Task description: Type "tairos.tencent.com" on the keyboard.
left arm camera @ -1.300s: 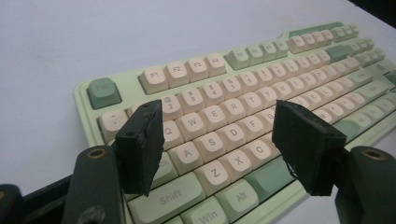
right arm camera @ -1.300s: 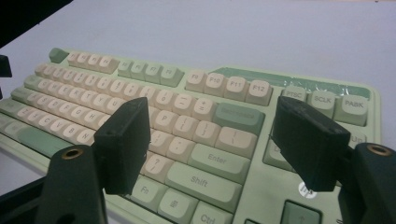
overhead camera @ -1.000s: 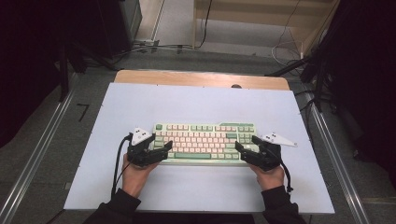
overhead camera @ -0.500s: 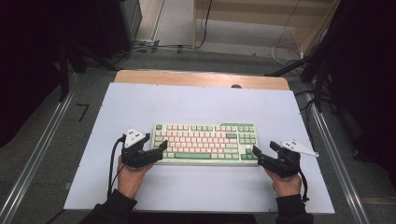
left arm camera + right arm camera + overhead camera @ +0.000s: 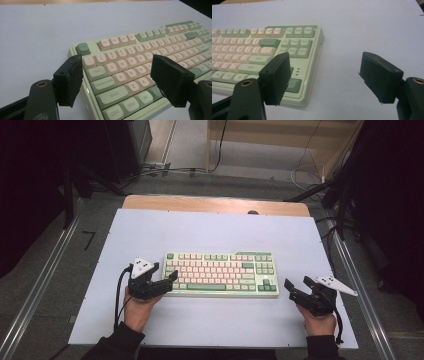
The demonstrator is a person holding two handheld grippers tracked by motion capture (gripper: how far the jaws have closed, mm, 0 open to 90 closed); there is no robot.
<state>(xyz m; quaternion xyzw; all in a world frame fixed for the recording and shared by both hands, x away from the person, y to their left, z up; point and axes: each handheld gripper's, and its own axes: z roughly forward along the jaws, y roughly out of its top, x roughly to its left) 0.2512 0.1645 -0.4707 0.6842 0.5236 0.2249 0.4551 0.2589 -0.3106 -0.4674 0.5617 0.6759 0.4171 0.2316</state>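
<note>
Two open grippers (left gripper (image 5: 167, 279), right gripper (image 5: 295, 289)), keyboard (image 5: 221, 273) between; keyboard's far keys blurred

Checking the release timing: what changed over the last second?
The right gripper let go of the keyboard and pulled back to the right, jaws open, clear of its end. The left gripper eased slightly outward, jaws open, straddling the keyboard's left corner. Keyboard unmoved on the table.
</note>
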